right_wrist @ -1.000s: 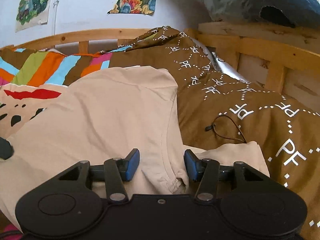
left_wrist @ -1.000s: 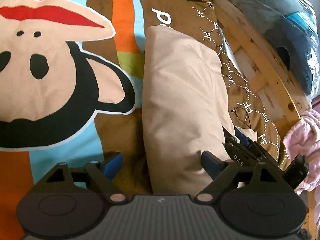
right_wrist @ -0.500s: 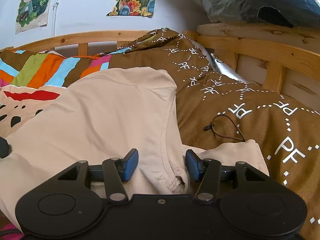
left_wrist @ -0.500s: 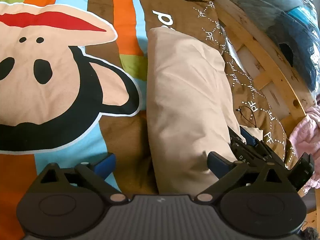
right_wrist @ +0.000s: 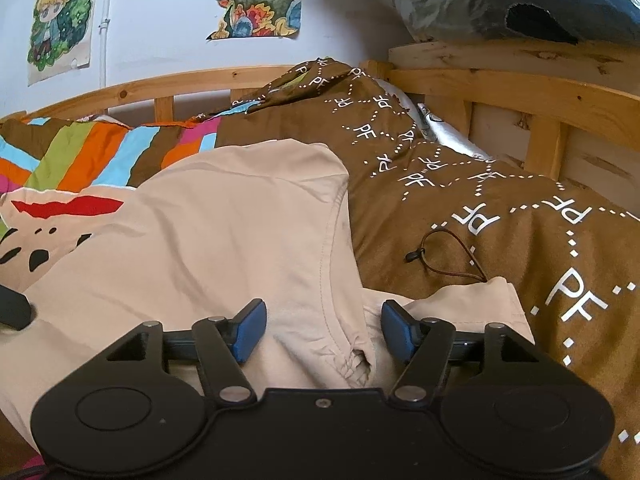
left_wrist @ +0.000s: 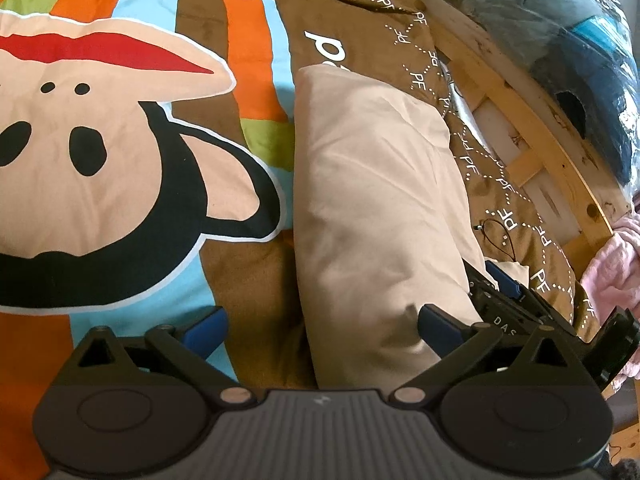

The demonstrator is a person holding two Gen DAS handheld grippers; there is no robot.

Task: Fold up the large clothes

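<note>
The wooden bed frame (right_wrist: 508,92) holds a striped quilt with a cartoon face (left_wrist: 100,168), a brown blanket printed with white PF letters (right_wrist: 500,216), and the beige garment (left_wrist: 372,208) lying on top of both. At the far right of the left gripper, past the frame's rail, sits a clear plastic bag of dark bedding (left_wrist: 568,40), and pink fabric (left_wrist: 616,248) shows low at that same side. The left gripper (left_wrist: 322,326) has its blue-padded jaws spread wide; the folded beige garment runs straight ahead from between them, its near end filling the right half of the gap close to the right pad, while the left pad stands over bare quilt. The right gripper (right_wrist: 324,330) is also spread open, with a bunched seam and hem of the garment lying between its pads and the cloth spreading forward and to its left. A loose flap of the same cloth lies just right of its right pad. A dark cord loop (right_wrist: 444,256) rests on the blanket ahead and to the right. In the left wrist view the right gripper shows at the garment's right edge.
</note>
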